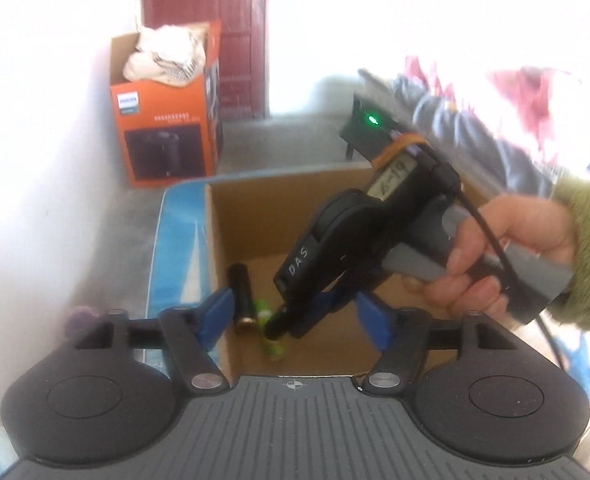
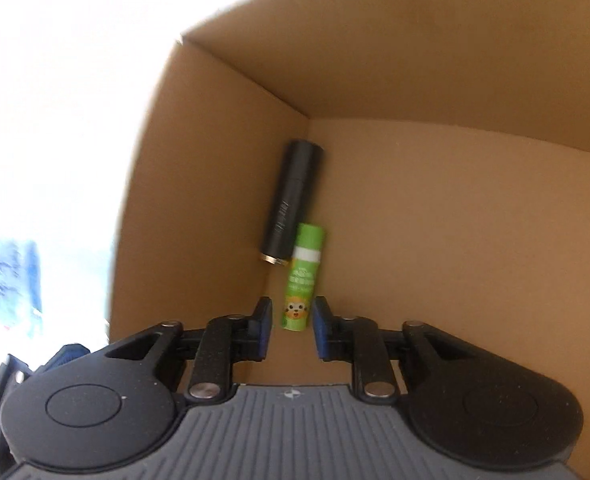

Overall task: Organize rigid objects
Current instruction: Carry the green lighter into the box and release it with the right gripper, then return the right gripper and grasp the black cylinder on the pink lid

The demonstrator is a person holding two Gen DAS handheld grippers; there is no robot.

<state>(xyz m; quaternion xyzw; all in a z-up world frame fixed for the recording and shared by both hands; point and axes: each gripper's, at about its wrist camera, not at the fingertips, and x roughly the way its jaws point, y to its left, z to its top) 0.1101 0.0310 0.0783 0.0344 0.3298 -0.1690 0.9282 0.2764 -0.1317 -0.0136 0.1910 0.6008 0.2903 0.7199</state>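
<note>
A brown cardboard box (image 2: pixel 435 208) holds a black tube (image 2: pixel 291 200) and a green glue stick (image 2: pixel 301 280), lying side by side on its floor by the left wall. My right gripper (image 2: pixel 292 326) is inside the box, open, its blue pads (image 2: pixel 265 328) on either side of the glue stick's near end, with a small gap each side. In the left wrist view the right gripper's body (image 1: pixel 335 256) reaches down into the box (image 1: pixel 255 208), partly hiding the glue stick (image 1: pixel 271 344) beside the black tube (image 1: pixel 242 296). My left gripper (image 1: pixel 295 320) is open and empty above the box's near edge.
An orange appliance carton (image 1: pixel 167 120) with cloth in it stands on the floor by a red door (image 1: pixel 215 20). A blue mat (image 1: pixel 179 252) lies under the box. A hand in a green sleeve (image 1: pixel 575 240) holds the right gripper.
</note>
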